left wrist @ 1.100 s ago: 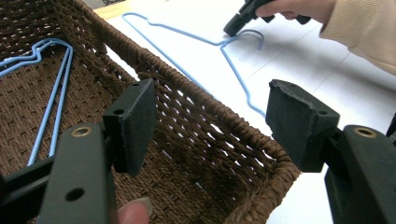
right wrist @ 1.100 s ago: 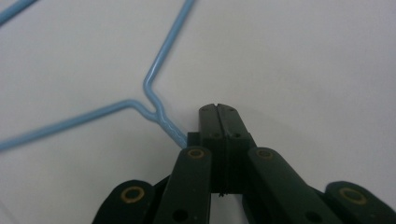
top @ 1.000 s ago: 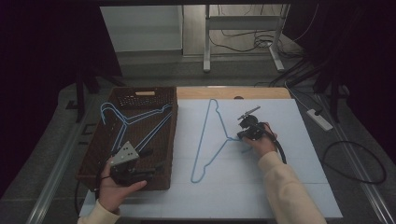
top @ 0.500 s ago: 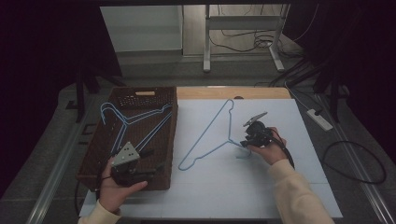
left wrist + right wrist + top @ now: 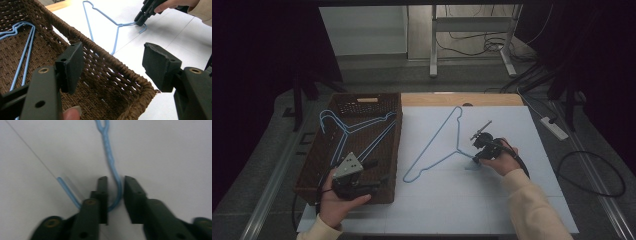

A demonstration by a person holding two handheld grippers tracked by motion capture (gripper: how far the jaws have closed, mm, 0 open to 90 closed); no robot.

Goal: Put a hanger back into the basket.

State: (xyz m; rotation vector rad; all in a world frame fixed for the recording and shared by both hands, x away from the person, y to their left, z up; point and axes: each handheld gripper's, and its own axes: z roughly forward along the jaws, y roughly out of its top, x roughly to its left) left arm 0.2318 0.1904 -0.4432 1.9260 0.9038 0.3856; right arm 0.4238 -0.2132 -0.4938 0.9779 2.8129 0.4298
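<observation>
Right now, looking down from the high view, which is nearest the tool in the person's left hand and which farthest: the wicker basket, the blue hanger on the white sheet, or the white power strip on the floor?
1. Wicker basket: the left tool sits over its near end.
2. Blue hanger on the sheet: to the right, mid-table, hook end at the right tool.
3. Power strip: far right, off the table.

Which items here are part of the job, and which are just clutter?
In the job:
- blue wire hanger on the table, its hook between the right gripper jaws
- wicker basket, with more blue hangers inside
- left gripper, open at the basket's near rim

Lying about:
- power strip on the floor
- cables
- desk legs behind
</observation>
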